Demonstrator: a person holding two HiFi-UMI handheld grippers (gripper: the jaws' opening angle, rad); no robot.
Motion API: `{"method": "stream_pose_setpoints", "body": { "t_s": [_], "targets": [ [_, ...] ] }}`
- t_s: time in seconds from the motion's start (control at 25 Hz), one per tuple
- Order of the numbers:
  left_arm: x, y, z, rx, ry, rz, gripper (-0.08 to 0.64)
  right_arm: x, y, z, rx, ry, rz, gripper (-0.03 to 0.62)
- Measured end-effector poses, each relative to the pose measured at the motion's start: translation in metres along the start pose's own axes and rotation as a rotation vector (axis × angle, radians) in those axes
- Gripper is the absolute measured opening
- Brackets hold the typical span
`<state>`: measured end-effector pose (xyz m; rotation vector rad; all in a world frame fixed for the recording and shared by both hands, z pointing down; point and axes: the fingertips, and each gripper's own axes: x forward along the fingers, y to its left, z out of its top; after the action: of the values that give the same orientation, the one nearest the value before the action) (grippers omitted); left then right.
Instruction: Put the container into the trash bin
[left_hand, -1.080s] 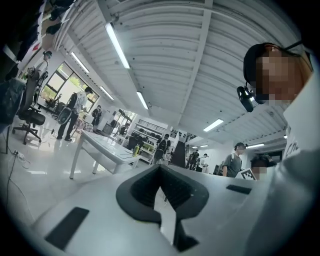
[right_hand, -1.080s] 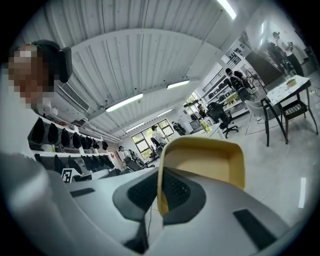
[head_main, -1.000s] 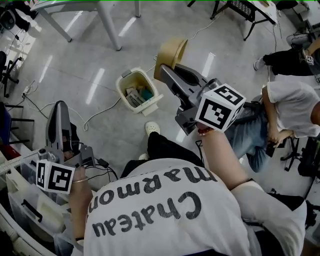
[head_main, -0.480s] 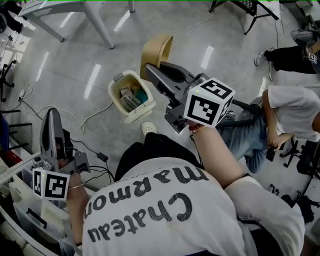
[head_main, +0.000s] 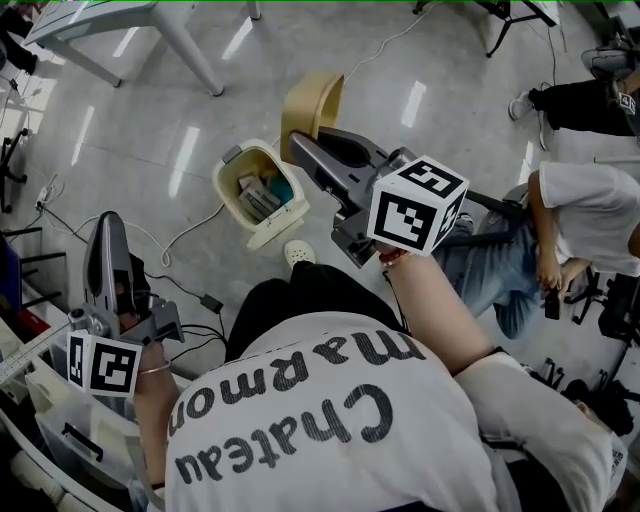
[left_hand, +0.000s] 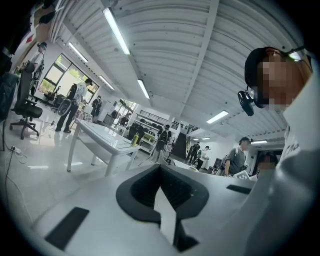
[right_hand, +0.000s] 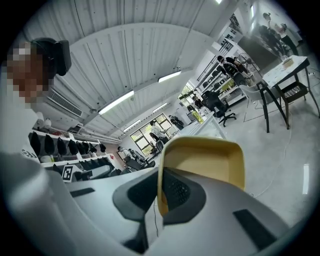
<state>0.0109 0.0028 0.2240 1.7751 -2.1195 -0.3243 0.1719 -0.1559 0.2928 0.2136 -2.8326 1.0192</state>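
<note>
Closest in, low at my left, sits a clear plastic storage box (head_main: 60, 420); I cannot tell what is in it. Above it my left hand-held gripper (head_main: 107, 225) is clenched on nothing, its pads pressed together. Further out, my right hand-held gripper (head_main: 303, 150) is grasping the container (head_main: 312, 100) by one wall: a tan tub held in the air with nothing inside.

The trash bin (head_main: 224, 188) stands open-topped on the floor (head_main: 130, 130), just left of the tub in the head view, and holds pale scraps and a teal piece. Open floor lies beyond the bin and to its left.

A white cable (head_main: 190, 232) runs along the floor up to the bin's near side. Table legs (head_main: 190, 50) stand farther off, and a seated person (head_main: 580, 215) is near my right arm.
</note>
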Motion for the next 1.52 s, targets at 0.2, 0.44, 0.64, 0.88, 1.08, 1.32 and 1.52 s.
{"method": "stream_pose_setpoints", "body": {
  "t_s": [0.2, 0.44, 0.64, 0.88, 1.08, 1.32, 1.52],
  "targets": [
    [0.008, -0.002, 0.000, 0.001, 0.005, -0.019, 0.021, -0.001, -0.004, -0.003, 0.007, 0.006, -0.014, 0.032],
    [0.010, 0.008, -0.003, -0.010, 0.005, -0.009, 0.021, 0.007, -0.008, -0.007, 0.011, 0.014, -0.019, 0.032],
    [0.012, 0.016, -0.005, -0.019, 0.008, -0.010, 0.021, 0.018, -0.012, -0.010, 0.011, 0.023, -0.022, 0.032],
    [0.021, 0.041, -0.006, -0.038, 0.025, -0.022, 0.021, 0.040, -0.018, -0.018, 0.021, 0.045, -0.052, 0.032],
    [0.044, 0.071, -0.003, -0.056, 0.053, -0.070, 0.021, 0.055, -0.023, -0.017, 0.022, 0.037, -0.117, 0.032],
    [0.081, 0.099, 0.001, -0.042, 0.132, -0.167, 0.021, 0.075, -0.028, -0.022, 0.067, 0.002, -0.217, 0.032],
    [0.108, 0.125, 0.003, -0.042, 0.193, -0.247, 0.021, 0.097, -0.032, -0.038, 0.120, -0.021, -0.296, 0.032]
  ]
}}
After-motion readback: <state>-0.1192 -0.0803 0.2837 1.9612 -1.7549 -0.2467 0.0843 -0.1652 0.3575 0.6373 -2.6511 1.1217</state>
